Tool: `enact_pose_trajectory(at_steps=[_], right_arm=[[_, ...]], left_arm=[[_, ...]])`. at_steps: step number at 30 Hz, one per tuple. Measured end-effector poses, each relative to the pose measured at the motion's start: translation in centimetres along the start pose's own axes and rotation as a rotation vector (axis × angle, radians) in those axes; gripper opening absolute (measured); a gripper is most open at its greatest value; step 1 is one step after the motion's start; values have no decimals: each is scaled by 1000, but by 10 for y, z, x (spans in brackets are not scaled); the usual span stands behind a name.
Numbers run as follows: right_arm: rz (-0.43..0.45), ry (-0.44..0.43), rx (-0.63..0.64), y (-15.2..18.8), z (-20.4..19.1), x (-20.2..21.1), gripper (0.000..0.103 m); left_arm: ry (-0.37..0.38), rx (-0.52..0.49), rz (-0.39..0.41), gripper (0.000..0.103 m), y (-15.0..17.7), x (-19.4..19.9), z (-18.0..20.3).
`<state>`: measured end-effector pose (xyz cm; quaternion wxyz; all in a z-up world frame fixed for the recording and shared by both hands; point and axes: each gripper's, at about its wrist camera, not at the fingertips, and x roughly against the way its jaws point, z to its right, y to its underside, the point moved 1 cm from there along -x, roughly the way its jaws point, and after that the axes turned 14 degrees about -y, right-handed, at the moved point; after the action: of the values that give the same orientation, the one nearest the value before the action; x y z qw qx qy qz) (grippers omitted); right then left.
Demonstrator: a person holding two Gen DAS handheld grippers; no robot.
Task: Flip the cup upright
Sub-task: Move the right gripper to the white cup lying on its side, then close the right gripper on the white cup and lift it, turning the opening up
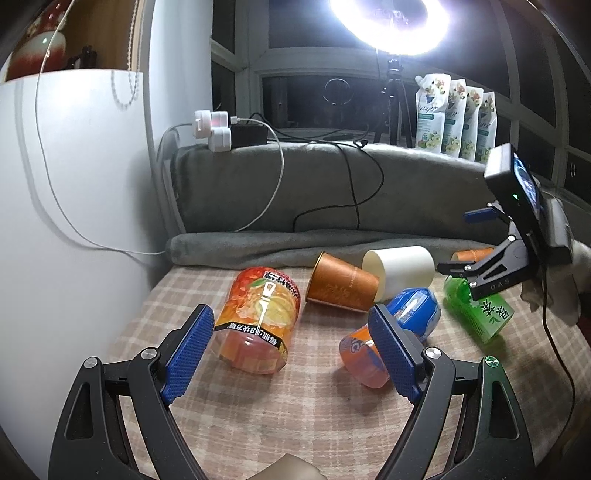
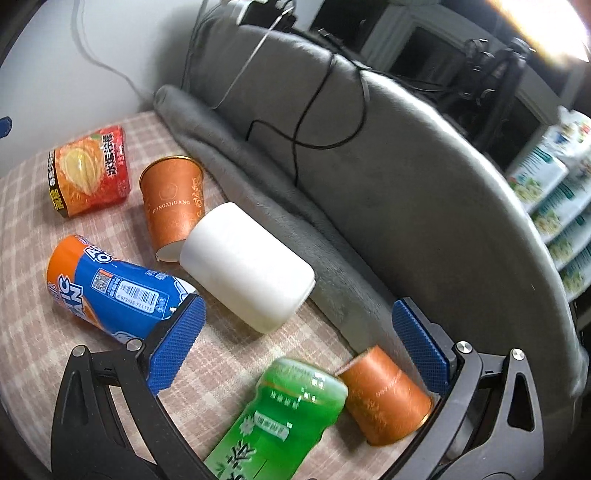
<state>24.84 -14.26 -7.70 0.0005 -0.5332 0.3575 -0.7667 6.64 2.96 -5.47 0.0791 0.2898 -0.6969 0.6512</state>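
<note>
Setting was a home room, apparently rigged for recording. The work surface was a plaid-checked cloth (image 1: 258,398) backed by a grey blanket (image 1: 314,184) draped over a ledge. A ring light (image 1: 388,26) on a tripod (image 1: 395,107) stood on the window sill in front of dark window panes (image 1: 295,99), so it looked like night outside. A row of refill pouches (image 1: 454,114) lined the same sill. A black power strip (image 1: 247,134) with white plugs sat on the blanket's top edge, its cables (image 1: 354,184) trailing down. Household drink containers and paper cups lay scattered on the cloth.
</note>
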Motion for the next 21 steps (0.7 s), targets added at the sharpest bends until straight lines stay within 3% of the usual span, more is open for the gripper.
enact_pose_trajectory(at_steps=[4,15,21], right_arm=[[-54,-37,60,-12,1,-18,96],[-195,-190,220,-49,1,-61,92],[-296,-271,297,-54,-6,-88,89]], left_arm=[[-5,-3,-18,86,4,-5,-2],[-28,14,-52,86,8,-18,-12],[-42,31,-65,86,9,-25,-18]])
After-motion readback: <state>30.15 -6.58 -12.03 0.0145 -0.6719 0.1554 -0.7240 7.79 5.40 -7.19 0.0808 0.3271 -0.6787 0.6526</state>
